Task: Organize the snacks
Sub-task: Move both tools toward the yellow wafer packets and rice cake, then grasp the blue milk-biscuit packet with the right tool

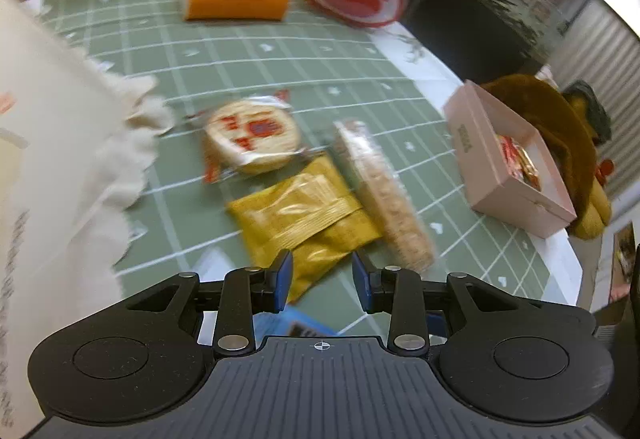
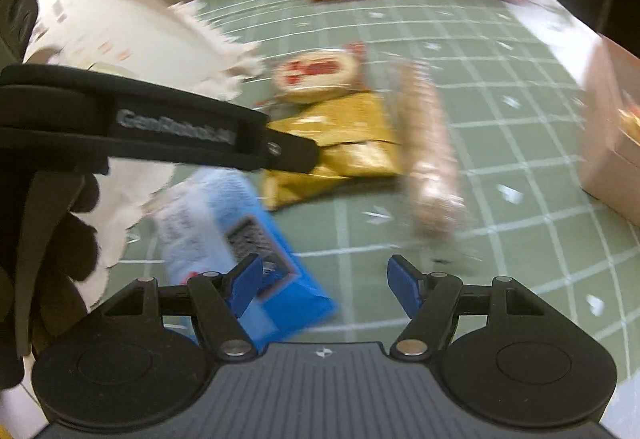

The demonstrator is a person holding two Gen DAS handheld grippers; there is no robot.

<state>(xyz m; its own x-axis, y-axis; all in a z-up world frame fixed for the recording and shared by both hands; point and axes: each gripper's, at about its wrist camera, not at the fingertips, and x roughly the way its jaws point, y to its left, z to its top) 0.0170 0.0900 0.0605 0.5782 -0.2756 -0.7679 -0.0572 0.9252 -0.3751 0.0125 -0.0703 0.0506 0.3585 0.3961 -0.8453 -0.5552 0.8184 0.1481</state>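
Both pairs of fingers hang empty above loose snacks, and the sorting looks barely begun.

Narrowly parted, the left gripper (image 1: pixel 322 277) hovers over the yellow packet (image 1: pixel 304 215) with nothing between its pads; the right gripper (image 2: pixel 324 289) stands wider, also empty, beside the blue packet (image 2: pixel 256 259). On the green checked tablecloth (image 1: pixel 248 51) a round rice cracker (image 1: pixel 252 137), a long cracker stick (image 1: pixel 384 195) and both packets lie loose in a cluster. Off to the right, the pink box (image 1: pixel 504 163) already shows red and gold wrappers inside. I'd judge a few pieces are packed and four remain to be moved.
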